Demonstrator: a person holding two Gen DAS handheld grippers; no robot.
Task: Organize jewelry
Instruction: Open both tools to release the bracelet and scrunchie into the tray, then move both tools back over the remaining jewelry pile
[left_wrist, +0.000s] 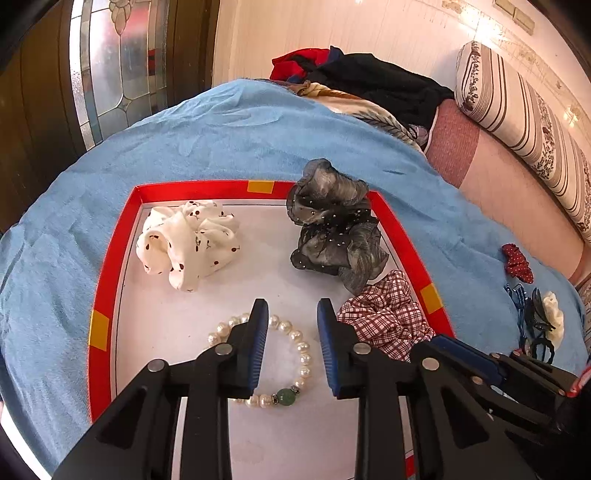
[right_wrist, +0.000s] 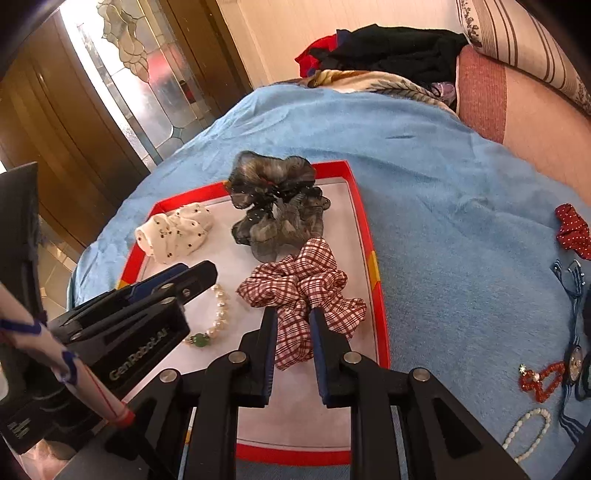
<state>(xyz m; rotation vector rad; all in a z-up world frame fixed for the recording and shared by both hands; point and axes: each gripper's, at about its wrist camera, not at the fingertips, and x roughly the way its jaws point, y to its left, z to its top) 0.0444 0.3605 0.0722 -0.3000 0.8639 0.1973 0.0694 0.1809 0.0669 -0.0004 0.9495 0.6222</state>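
A blue blanket (left_wrist: 229, 140) covers the bed. At its far end lies a heap of clothes (left_wrist: 373, 83), black and red, on a patterned cloth (right_wrist: 373, 79). To the right runs a pink cushion (left_wrist: 491, 173), with a striped bolster (left_wrist: 524, 122) just behind it. At the left stands a wooden door (right_wrist: 62, 122) with a leaded glass panel (left_wrist: 114, 62).

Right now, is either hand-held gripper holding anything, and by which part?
Nothing held. Left hand-held gripper stands open over the pearl bracelet; right hand-held gripper straddles the plaid scrunchie's tail, pads apparently not pressing.
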